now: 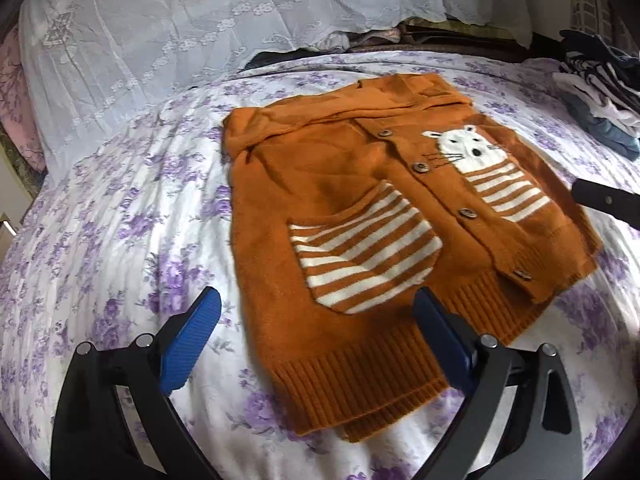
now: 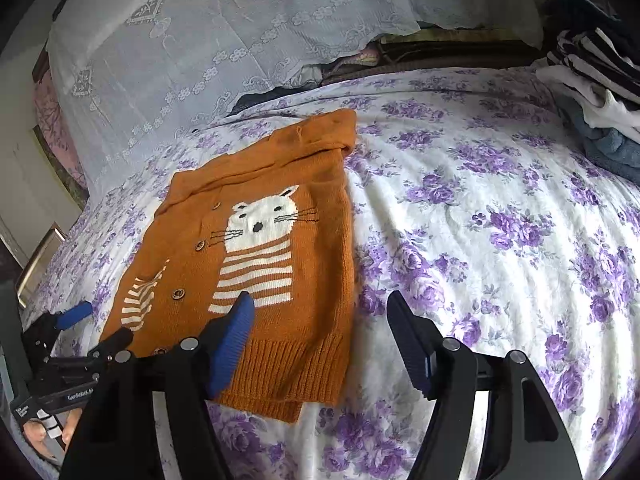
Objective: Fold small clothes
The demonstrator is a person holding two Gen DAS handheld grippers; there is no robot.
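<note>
Orange knit, a small cardigan (image 1: 360, 216) with a white cat on its front, lies flat on the bed (image 2: 480, 220), sleeves tucked in, its long axis running from the ribbed hem nearest the tongs up to the collar toward the lace-covered pillows (image 1: 160, 40). The left tongs (image 1: 316, 340) straddle the hem's left corner, jaws apart with nothing held, one blue pad over the sheet and the other over the ribbing. The right tongs (image 2: 320, 328) sit at the hem's right corner, likewise spread wide and empty, one finger over the knit, one over bare sheet. Both hands look equally near, so lifting the hem toward the collar seems likely. Folded clothes (image 2: 592, 80) are stacked well right of the cardigan.
</note>
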